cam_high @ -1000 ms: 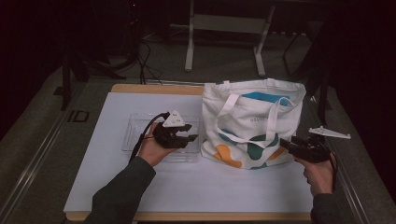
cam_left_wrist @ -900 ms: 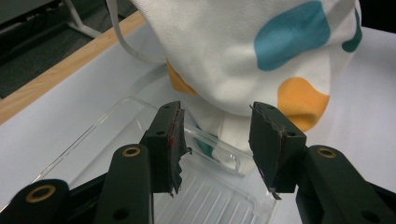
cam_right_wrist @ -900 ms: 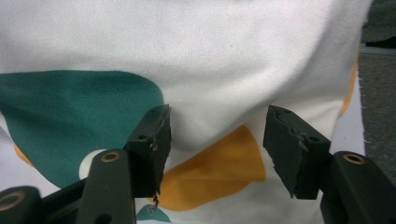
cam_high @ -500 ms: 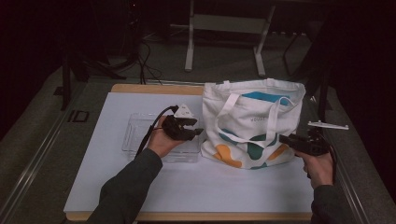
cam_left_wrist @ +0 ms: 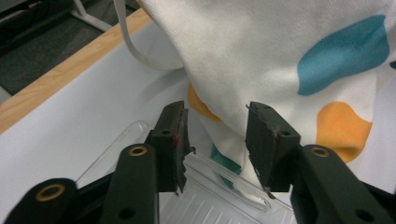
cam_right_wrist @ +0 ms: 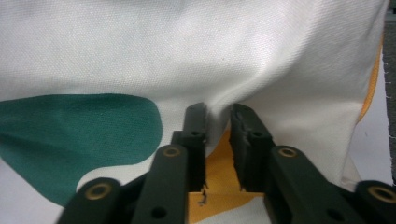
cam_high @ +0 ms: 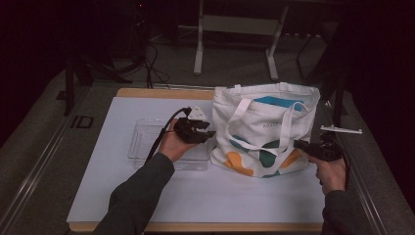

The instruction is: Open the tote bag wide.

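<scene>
**At the table's right half: taking hold of the tote bag from both sides**

On the right half of the table (cam_high: 117, 196) lies the tote bag (cam_high: 264, 127), flat, beside a clear tray (cam_high: 142, 139). The right gripper (cam_right_wrist: 218, 114) has just been closing and pinches a fold of cloth at the bag's right edge. The left gripper (cam_left_wrist: 217, 135), jaws apart and narrowing slightly, straddles the left edge without pressing. Next, judged: close the left jaws on cloth before lifting.

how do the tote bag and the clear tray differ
The tote bag is soft white cloth with teal and orange blobs; the clear tray is stiff, see-through plastic. The bag has two strap handles, the tray none. The bag is the larger. Both lie on the white table, side by side.
</scene>
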Tool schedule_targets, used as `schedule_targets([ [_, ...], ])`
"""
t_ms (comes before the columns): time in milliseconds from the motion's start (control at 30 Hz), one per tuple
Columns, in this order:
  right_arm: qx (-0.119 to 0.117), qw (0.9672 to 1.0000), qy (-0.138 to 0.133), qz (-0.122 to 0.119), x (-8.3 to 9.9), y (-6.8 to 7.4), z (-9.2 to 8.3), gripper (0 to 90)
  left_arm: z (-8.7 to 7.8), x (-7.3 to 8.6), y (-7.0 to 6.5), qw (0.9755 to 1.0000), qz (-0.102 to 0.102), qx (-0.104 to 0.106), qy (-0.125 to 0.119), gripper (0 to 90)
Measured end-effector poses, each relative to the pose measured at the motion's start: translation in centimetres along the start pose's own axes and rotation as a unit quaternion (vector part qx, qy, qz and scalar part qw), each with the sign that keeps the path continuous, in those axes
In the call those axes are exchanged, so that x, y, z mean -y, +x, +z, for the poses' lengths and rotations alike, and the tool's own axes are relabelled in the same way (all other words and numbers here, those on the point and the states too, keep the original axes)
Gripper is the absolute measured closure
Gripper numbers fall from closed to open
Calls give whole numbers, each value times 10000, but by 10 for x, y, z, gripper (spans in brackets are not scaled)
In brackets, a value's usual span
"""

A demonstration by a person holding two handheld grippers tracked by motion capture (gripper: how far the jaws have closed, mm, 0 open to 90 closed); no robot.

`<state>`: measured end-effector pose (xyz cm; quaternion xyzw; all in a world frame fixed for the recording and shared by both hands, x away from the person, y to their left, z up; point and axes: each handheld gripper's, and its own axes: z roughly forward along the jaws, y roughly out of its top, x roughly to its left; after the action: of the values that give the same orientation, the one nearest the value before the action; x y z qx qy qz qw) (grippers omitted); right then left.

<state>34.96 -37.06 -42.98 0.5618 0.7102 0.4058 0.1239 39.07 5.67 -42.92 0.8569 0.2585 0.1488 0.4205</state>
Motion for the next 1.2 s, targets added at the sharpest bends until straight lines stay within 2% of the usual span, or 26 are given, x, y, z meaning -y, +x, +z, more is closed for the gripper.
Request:
schedule_targets([
  [133,34,10000,6,-55,0,2,1,873,0,-5,0,10000,30,-59,-11,587],
  [267,72,9999,-13,-152,1,4,1,888,2,-9,1,9998,59,-171,-12,599],
  [467,108,9996,-17,-242,1,5,-1,894,6,-12,3,9999,-17,-149,-18,643],
  [533,106,9996,-27,-272,1,5,-3,895,6,-16,1,9998,39,-142,-107,691],
  [567,107,9995,-33,-281,1,5,-3,896,6,-16,1,9998,39,-142,-107,718],
  [600,107,9995,-34,-284,2,5,-4,897,7,-19,-3,9996,105,-273,-55,766],
  [667,108,9995,-41,-301,2,5,-4,897,6,-20,-3,9996,108,-254,-57,847],
  [867,133,9989,-194,-401,8,6,-14,900,-1,-22,-9,9993,278,-245,-48,882],
  [967,142,9986,-262,-437,10,6,-18,900,-6,-23,-12,9992,323,-223,-124,884],
  [1033,89,9980,-424,-464,15,7,-26,900,-12,-24,-14,9989,342,-156,-264,885],
  [1200,50,9970,-568,-523,23,9,-39,900,-22,-25,-19,9985,396,-73,-379,886],
])
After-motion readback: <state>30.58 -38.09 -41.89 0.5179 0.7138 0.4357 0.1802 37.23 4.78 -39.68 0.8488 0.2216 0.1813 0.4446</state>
